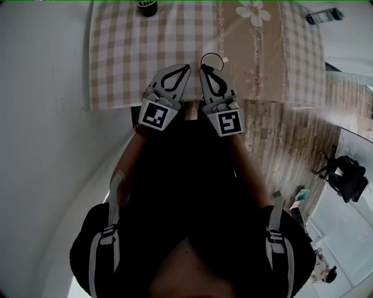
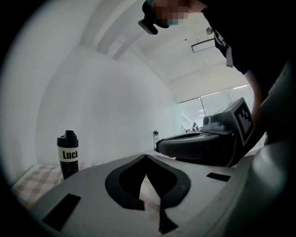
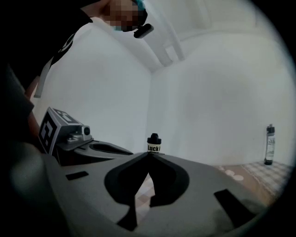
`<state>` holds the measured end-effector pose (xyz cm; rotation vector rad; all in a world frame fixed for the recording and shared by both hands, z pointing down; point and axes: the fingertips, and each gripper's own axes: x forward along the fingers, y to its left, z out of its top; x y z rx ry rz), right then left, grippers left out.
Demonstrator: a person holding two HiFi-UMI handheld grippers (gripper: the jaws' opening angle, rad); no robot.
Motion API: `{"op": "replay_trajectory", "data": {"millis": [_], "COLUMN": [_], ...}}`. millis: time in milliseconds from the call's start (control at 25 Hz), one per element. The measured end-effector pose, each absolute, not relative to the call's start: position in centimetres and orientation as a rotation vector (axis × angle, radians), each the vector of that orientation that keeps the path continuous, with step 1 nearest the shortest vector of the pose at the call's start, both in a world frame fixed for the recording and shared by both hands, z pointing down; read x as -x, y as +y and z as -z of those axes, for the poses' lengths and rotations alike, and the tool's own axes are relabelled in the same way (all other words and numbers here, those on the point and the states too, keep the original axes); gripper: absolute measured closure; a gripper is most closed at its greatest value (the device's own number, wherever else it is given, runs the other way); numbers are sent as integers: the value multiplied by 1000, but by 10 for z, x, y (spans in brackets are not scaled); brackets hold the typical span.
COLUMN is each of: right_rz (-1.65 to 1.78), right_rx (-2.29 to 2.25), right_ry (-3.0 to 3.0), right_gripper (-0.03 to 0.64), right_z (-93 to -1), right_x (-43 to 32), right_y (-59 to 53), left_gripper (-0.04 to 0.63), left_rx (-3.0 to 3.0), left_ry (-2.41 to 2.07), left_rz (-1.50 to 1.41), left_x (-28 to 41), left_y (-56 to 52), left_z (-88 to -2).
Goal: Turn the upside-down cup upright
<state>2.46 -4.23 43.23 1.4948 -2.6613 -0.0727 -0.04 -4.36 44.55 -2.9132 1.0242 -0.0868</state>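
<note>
Left gripper (image 1: pixel 187 67) and right gripper (image 1: pixel 203 69): jaws together, empty. The black cup (image 2: pixel 68 154) looks rigid, smooth, likely light; grip mid-body.

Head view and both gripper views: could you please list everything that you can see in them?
tablecloth: one, beige and white check with a floral panel, covering the table
black cup: one, black with a white lettered band, at the table's far edge
slim bottle: one, pale with a dark cap, near the table's far right corner
office chair: one, black, on the floor at the right
floor: wood pattern, right of the table
left gripper: one, grey, jaws shut and empty, over the table's near edge
right gripper: one, grey, jaws shut and empty, beside the left
person's torso: black top, grey straps
</note>
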Motion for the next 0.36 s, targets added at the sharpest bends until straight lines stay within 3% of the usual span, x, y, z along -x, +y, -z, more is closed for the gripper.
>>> {"op": "replay_trajectory", "data": {"millis": [360], "right_rz": [16], "right_rx": [-1402], "right_ry": [-2695], "right_gripper": [618], "right_z": [-435], "right_x": [-10], "right_y": [-29], "left_gripper": [606], "left_rx": [3016], "left_ry": [1123], "left_rz": [44], "left_x": [-5], "left_y": [-39], "left_z": [-483]}}
